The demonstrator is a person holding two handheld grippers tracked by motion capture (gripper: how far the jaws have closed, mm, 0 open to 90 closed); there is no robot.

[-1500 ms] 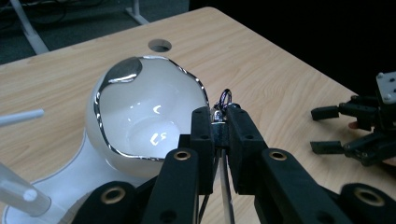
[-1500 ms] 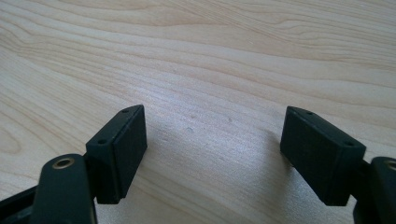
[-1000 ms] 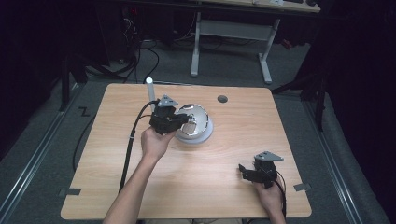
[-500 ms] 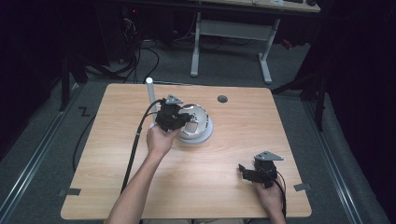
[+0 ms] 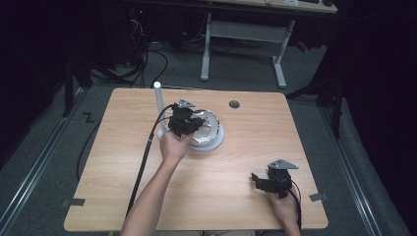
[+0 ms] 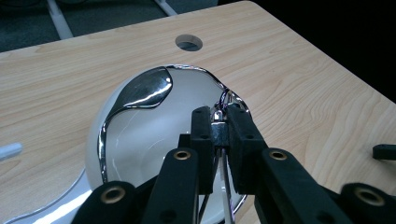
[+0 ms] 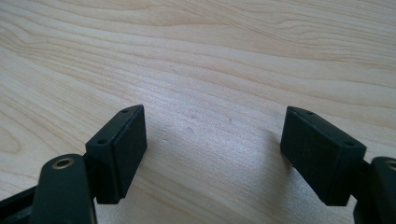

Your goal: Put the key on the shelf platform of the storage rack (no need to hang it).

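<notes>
Left claw: my left gripper is pinched narrow on a thin metal handle, most likely that of the spoon whose shiny bowl lies ahead of my jaws, to their left.
Step in hand: as I judge it, carrying the spoon in or out of the bowl; I should keep the pinch firm, as the handle is slim and slick, and move level so the far end clears the rim.
Bowl: the white bowl sits directly under and ahead of my left jaws; it holds the spoon, and I see nothing else in it.
White tube: an upright white tube stands just beyond and left of my left gripper.
Right claw: my right gripper is spread wide with only bare wooden table between the 2 jaws, well apart from the bowl.
</notes>
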